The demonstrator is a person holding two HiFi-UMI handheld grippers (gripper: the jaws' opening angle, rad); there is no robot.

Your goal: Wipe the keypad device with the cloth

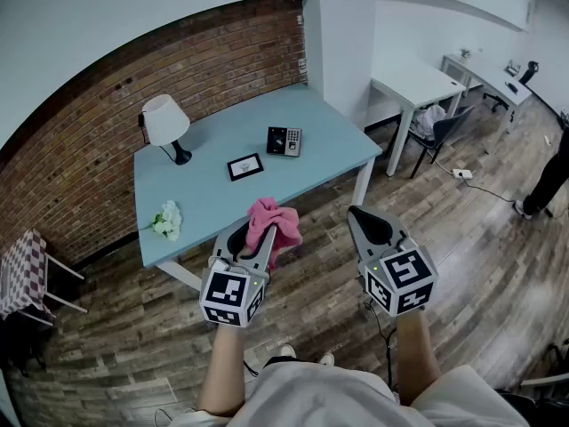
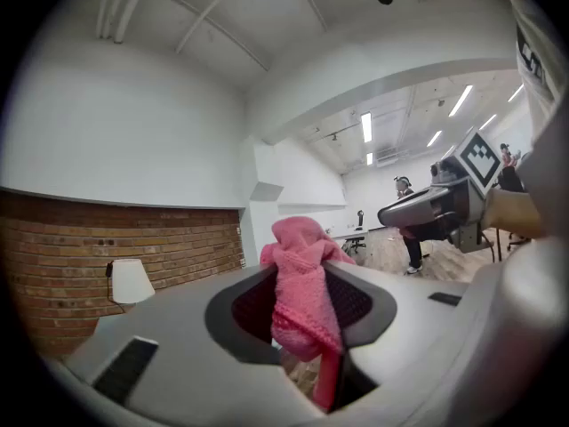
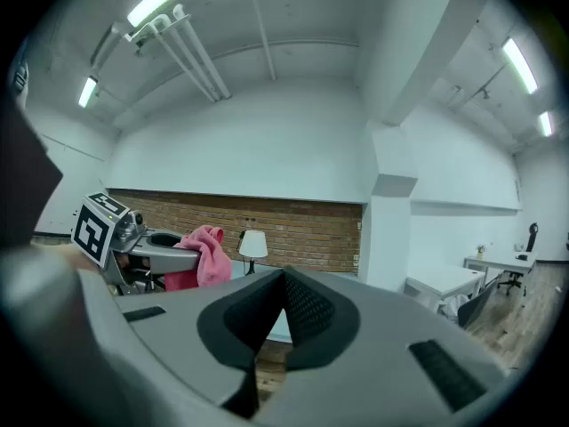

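The blue table [image 1: 213, 181] fills the middle of the head view. Only that view shows the keypad device [image 1: 284, 140], on the table's far side, its print too small to read. At lower centre, the left gripper [image 1: 253, 243] is clamped on the pink cloth [image 1: 274, 223]. The right gripper [image 1: 366, 222] has its jaws pressed together, with nothing between them.

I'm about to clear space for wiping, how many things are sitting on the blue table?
4: white lamp at the back left, keypad device at back right, small framed card in the middle, white flowers at the front left edge.
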